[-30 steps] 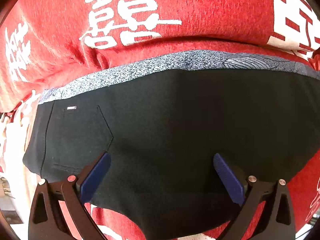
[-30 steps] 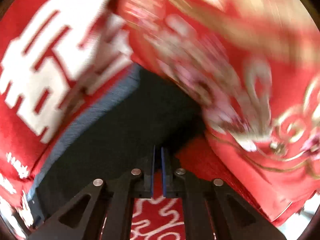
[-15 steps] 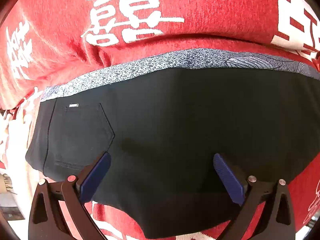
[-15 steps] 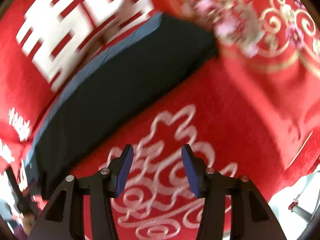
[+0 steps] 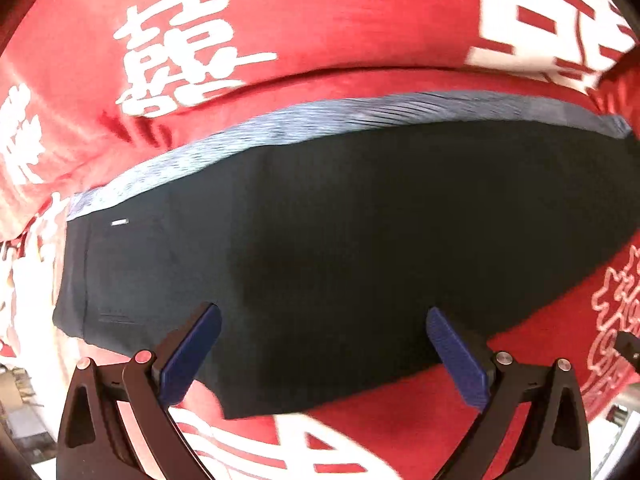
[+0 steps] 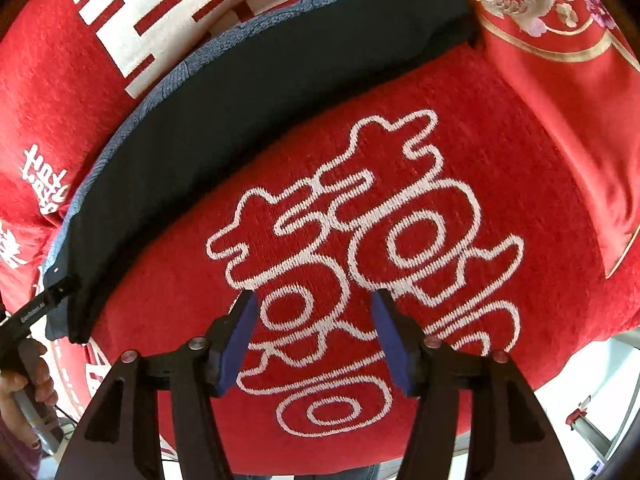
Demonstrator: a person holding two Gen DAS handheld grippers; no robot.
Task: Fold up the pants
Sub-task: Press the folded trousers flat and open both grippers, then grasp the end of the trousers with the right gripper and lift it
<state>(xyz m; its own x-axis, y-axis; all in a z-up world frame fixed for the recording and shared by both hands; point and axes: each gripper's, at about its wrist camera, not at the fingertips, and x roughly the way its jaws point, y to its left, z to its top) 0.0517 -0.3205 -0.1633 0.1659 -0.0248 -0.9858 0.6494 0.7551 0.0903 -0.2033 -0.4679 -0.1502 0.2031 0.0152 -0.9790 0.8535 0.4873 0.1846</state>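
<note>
**Hovering over the folded pants, both grippers empty**

Starting nearest the lenses: the left gripper (image 5: 323, 354) hangs with its blue-padded jaws spread wide and nothing between them, directly above the dark, near-black folded cloth pants (image 5: 340, 240). The right gripper (image 6: 312, 344) has its jaws opening, with only the red woven blanket with white characters (image 6: 400, 248) below them and no cloth in the gap.

The pants lie as a long dark band across the blanket, with a blue-grey patterned inner layer (image 5: 280, 128) showing along the far edge.

Likely troubles: that exposed strip suggests the layers are not squarely stacked, so a further fold could come out skewed. A pinch taken from above may catch only the top layer, or the blanket with it, dragging the bundle.

The left wrist view alone shows the back pocket and its small light tag (image 5: 119, 222) near the left end. The right wrist view alone shows the band's thickness at its ends, a flowered red satin cloth (image 6: 560, 20) at the far right, and a hand (image 6: 24, 384) holding the other gripper's handle.
</note>
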